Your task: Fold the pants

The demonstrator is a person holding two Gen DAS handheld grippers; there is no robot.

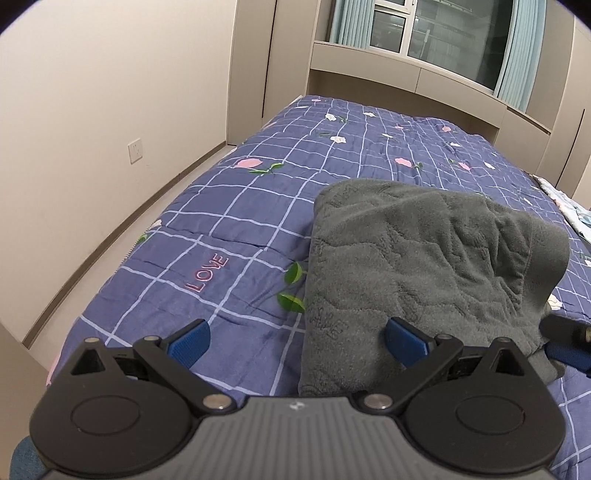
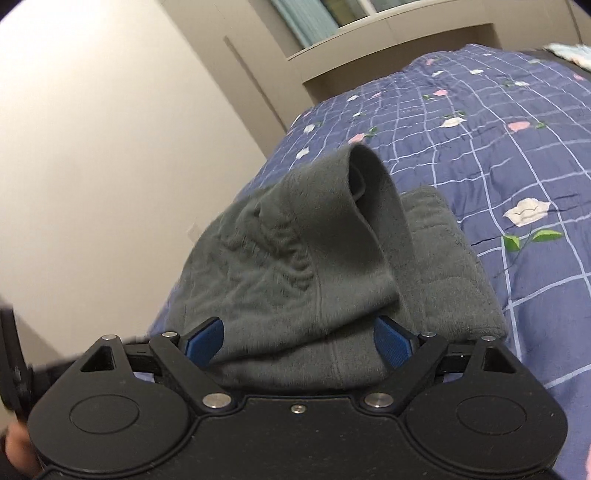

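Observation:
The grey fleece pants (image 1: 406,266) lie folded in a bundle on the blue checked quilt (image 1: 229,221). My left gripper (image 1: 295,341) is open, its blue pads wide apart at the near left edge of the bundle, with nothing between them. In the right wrist view the pants (image 2: 295,258) fill the middle, one fold bulging up. My right gripper (image 2: 297,343) is open, its blue pads wide apart on either side of the near edge of the cloth. The right gripper also shows at the right edge of the left wrist view (image 1: 569,347).
The bed runs along a cream wall (image 1: 92,129) with a narrow floor strip (image 1: 122,236) between. A window with teal curtains (image 1: 443,33) and a ledge stand beyond the bed's far end. A light patterned cloth (image 1: 565,203) lies at the bed's far right.

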